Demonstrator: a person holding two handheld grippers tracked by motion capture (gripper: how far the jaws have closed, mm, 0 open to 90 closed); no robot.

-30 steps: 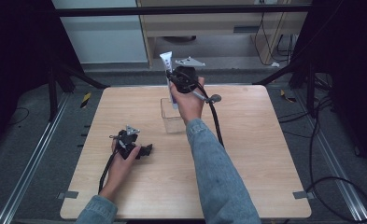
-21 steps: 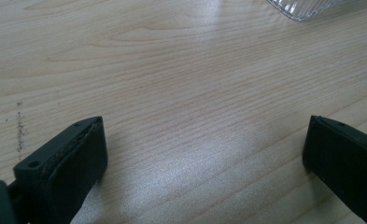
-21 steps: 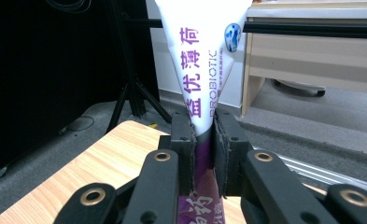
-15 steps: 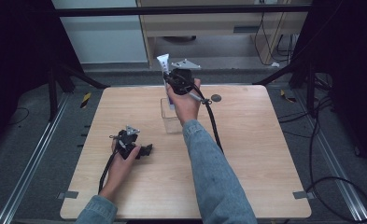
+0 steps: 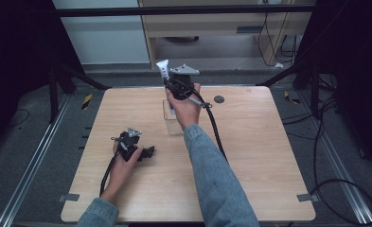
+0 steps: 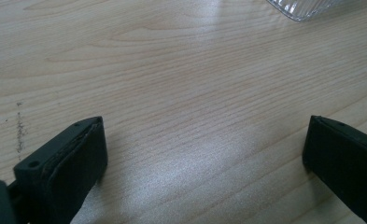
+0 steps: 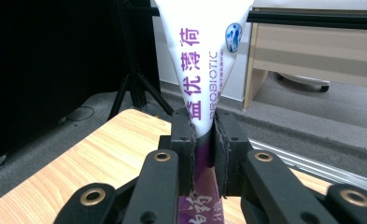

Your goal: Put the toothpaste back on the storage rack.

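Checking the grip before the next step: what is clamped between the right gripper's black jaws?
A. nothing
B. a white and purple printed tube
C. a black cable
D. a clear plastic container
B: the right gripper has both pads pressed on the white and purple printed tube.

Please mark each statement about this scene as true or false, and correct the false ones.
1. The right gripper is shut on the white and purple tube. True.
2. The left gripper holds the tube. False: it is open, with bare wooden table between its jaws.
3. A clear container stands on the table. True.
4. The tube lies flat on the table. False: it is held up in the air, near the table's far edge.
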